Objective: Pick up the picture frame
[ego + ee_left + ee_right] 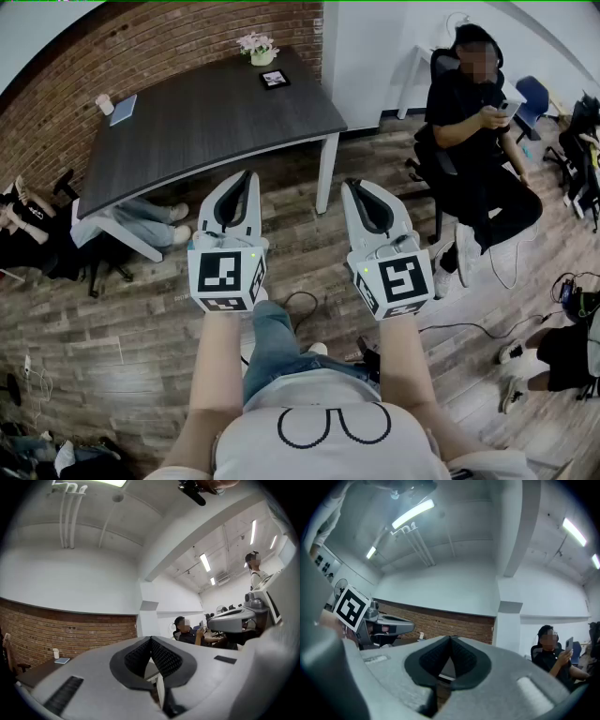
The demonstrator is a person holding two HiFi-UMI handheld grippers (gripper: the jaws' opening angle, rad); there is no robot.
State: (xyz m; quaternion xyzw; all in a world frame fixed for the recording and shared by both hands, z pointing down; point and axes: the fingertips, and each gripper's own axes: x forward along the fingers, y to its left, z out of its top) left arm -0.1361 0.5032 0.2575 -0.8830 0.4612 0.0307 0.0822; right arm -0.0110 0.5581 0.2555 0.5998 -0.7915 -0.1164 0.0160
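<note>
Dark wood-grain laminate tops the long bench (206, 131) standing against the brick wall. The small black square picture frame (275, 79) lies flat at its far end, just beside a white pot of pale flowers (259, 49). A white cup (105, 102) and a blue notebook (123, 110) sit at the opposite end. Both tools are held side by side over the wooden floor, well apart from the bench and pointing roughly level toward it. This reads as a ready stance ahead of any approach, and the pick-up is judged not yet begun. On the left gripper (247, 174) the fingers are pressed fully together with nothing between them. The right gripper (352, 184) is likewise closed and empty. Only the head view shows the picture frame and its position; neither gripper view catches it. The left gripper view confirms the meeting fingers and shows the cup and notebook at the bench edge, with a seated person in black (469, 122) beyond. The right gripper view confirms its own closed fingers and shows the other tool's marker cube (352, 606). The fingers will need to open before any grasp.
</note>
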